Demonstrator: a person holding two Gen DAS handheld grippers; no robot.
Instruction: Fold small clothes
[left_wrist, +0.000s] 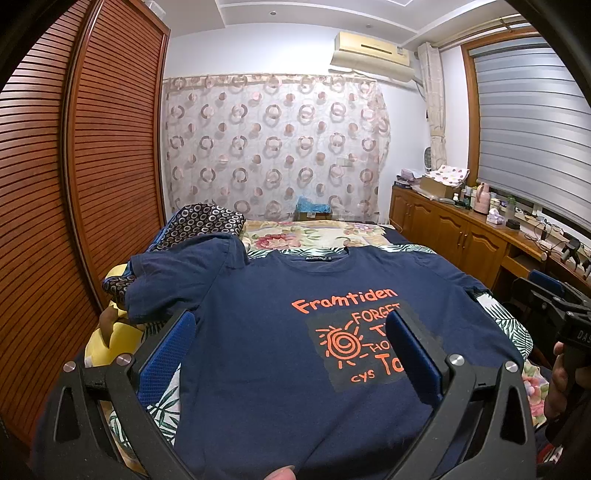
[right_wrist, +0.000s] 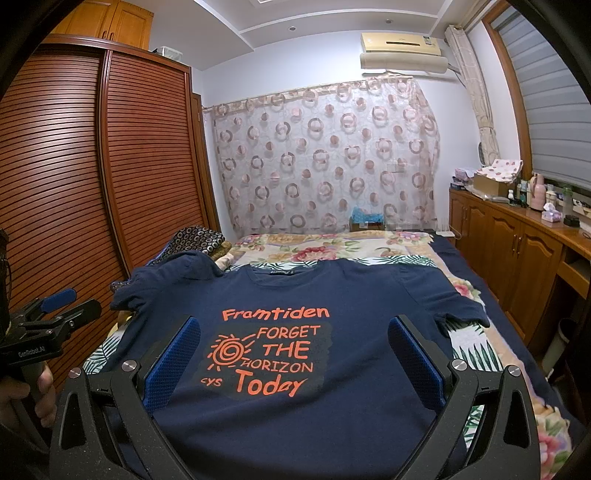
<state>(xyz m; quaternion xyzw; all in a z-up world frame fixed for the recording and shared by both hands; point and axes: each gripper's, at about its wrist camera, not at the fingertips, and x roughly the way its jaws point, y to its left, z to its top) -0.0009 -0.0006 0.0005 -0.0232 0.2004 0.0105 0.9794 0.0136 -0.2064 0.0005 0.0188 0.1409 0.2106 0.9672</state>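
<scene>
navy T-shirt spread flat, print up, on floral bedspread | left gripper jaws wide apart, holding nothing, above shirt | right gripper likewise spread, empty, over print

Both claws stand wide open, level and side by side: the left claw and the right claw, each handle gripped by a hand.

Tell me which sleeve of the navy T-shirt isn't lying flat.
The left sleeve, on the wardrobe side: it is humped up over a pile, while the right sleeve lies flat on the bed.
</scene>
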